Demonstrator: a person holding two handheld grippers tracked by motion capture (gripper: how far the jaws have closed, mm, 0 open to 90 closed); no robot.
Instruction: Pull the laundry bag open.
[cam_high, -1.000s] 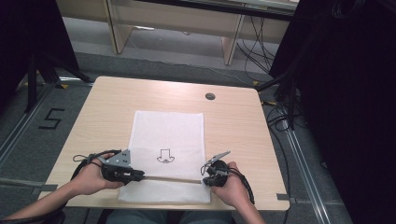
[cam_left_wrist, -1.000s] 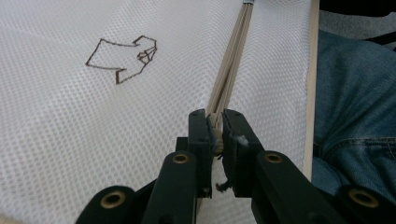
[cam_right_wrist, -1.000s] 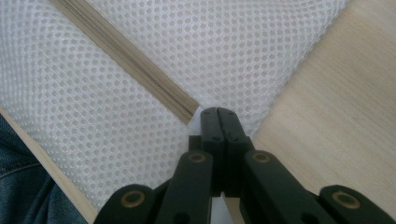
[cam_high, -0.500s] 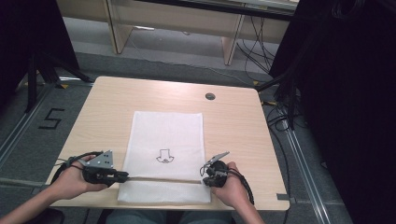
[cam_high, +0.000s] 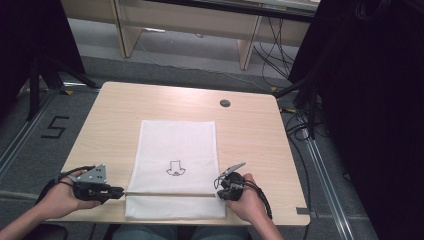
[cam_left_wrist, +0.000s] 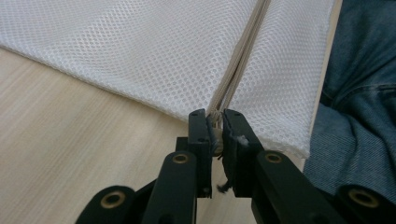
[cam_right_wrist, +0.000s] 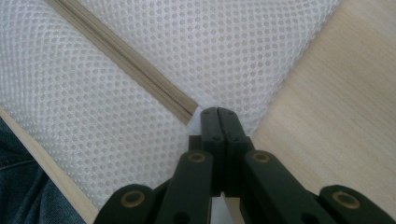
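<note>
A pale wooden bench with a round cable hole is standing on grey carpet marked "5". Cables are trailing past light wood furniture; dark curtains are hanging beside.

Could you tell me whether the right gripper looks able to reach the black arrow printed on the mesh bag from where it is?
Probably yes: the arrow lies close by on open mesh bag, but the right gripper is shut on the bag's edge.

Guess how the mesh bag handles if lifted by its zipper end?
Probably floppy: the mesh bag is thin open-weave cloth lying flat. Likely light, being see-through netting. The zipper line may stay straighter, since both grippers pinch its ends.
</note>
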